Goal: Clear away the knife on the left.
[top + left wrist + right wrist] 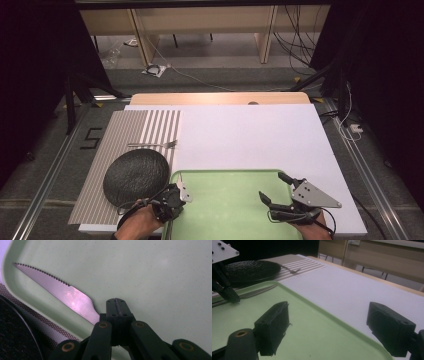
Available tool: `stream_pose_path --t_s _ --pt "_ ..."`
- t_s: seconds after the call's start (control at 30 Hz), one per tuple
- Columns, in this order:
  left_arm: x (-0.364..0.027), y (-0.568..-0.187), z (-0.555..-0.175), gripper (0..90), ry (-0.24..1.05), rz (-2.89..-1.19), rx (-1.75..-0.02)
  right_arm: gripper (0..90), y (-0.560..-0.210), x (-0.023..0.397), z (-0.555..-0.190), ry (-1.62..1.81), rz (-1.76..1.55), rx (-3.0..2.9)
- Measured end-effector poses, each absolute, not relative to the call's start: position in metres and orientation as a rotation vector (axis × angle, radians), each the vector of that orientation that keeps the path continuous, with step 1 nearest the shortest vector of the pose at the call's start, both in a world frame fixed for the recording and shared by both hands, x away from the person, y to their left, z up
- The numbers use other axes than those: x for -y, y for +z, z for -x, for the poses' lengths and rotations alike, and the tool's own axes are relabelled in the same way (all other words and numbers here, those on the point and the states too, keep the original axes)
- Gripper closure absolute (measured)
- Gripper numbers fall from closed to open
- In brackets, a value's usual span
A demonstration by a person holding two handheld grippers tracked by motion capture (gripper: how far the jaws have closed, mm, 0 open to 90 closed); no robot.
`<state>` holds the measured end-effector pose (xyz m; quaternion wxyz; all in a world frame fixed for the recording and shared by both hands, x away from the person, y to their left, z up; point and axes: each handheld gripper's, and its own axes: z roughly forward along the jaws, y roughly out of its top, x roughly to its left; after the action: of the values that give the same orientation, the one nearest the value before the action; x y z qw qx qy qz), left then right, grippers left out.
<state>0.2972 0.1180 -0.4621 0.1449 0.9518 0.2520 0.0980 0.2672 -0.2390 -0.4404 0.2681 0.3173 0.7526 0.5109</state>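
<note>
The high view is dim, with black curtains at both sides and the white sheet (pixel 250 135) brightest. A soft purple glare lies on the knife (pixel 65 293). Near jaws in both gripper views are blurred.

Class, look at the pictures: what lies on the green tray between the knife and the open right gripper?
Nothing: the high view shows bare green tray between the knife and the right gripper.

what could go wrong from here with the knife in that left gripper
The left gripper pinches the knife at its handle, so the long serrated blade sticks out sideways and might pivot or slip. The blade hangs close over the green tray rim, so it may catch there. The dark round plate lies just beyond; a swing could knock it.
</note>
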Motion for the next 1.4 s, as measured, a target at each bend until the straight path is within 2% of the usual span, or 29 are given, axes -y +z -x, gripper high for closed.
stream_pose_path --t_s 0.3,0.57,0.73,0.83,1.2,1.4 --pt "-0.120 -0.462 -0.298 88.7 0.279 -2.735 -0.727 19.0 -0.440 0.239 -0.267 1.378 -0.854 -2.031" --pt "-0.121 -0.455 -0.299 73.5 0.280 -2.689 -0.722 19.0 -0.440 0.239 -0.267 1.379 -0.856 -2.031" --pt "-0.124 -0.447 -0.302 54.3 0.308 -2.619 -0.760 19.0 -0.440 0.240 -0.268 1.387 -0.859 -2.026" --pt "-0.126 -0.444 -0.305 46.2 0.329 -2.550 -0.794 19.0 -0.440 0.240 -0.268 1.389 -0.860 -2.025" --pt "-0.139 -0.432 -0.313 29.5 0.404 -2.405 -0.845 18.9 -0.440 0.242 -0.268 1.390 -0.862 -2.028" --pt "-0.144 -0.428 -0.316 23.7 0.418 -2.362 -0.868 18.9 -0.441 0.242 -0.268 1.396 -0.860 -2.031"
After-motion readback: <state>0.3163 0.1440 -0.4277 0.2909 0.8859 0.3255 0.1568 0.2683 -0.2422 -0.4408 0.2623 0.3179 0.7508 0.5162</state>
